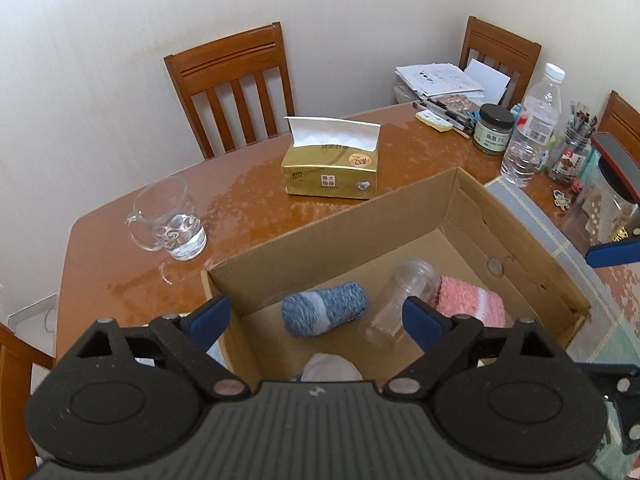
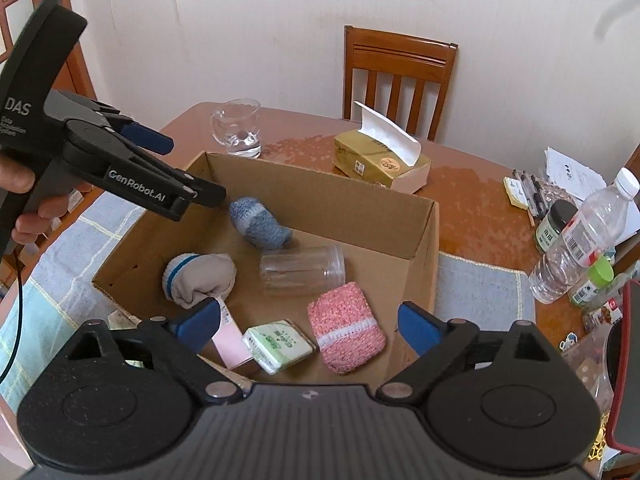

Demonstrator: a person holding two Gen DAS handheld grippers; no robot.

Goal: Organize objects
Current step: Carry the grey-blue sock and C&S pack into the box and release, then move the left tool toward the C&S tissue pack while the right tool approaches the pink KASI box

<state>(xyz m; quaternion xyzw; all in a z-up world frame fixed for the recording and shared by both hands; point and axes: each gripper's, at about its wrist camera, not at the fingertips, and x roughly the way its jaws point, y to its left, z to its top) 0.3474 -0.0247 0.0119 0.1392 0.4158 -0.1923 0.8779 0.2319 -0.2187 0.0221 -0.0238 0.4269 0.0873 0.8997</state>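
An open cardboard box [image 1: 516, 220] [image 2: 424, 240] stands on the table. In it lie a blue sock roll [image 1: 324, 314] [image 2: 260, 222], a clear plastic jar on its side [image 1: 404, 300] [image 2: 302, 270], a pink sock roll [image 1: 472, 304] [image 2: 346, 326], a beige sock roll [image 2: 200, 280], a green packet [image 2: 278, 344] and a pink box [image 2: 230, 340]. My left gripper [image 1: 316, 320] [image 2: 176, 172] is open and empty above the box's left side. My right gripper [image 2: 310, 326] is open and empty above the box's near edge.
A glass mug with water [image 1: 170, 220] [image 2: 238, 128] and a gold tissue box [image 1: 332, 162] [image 2: 380, 160] stand behind the box. A water bottle [image 1: 532, 124] [image 2: 580, 236], a dark-lidded jar [image 1: 494, 130], pens and papers [image 1: 438, 78] crowd the right. Wooden chairs [image 1: 232, 88] surround the table.
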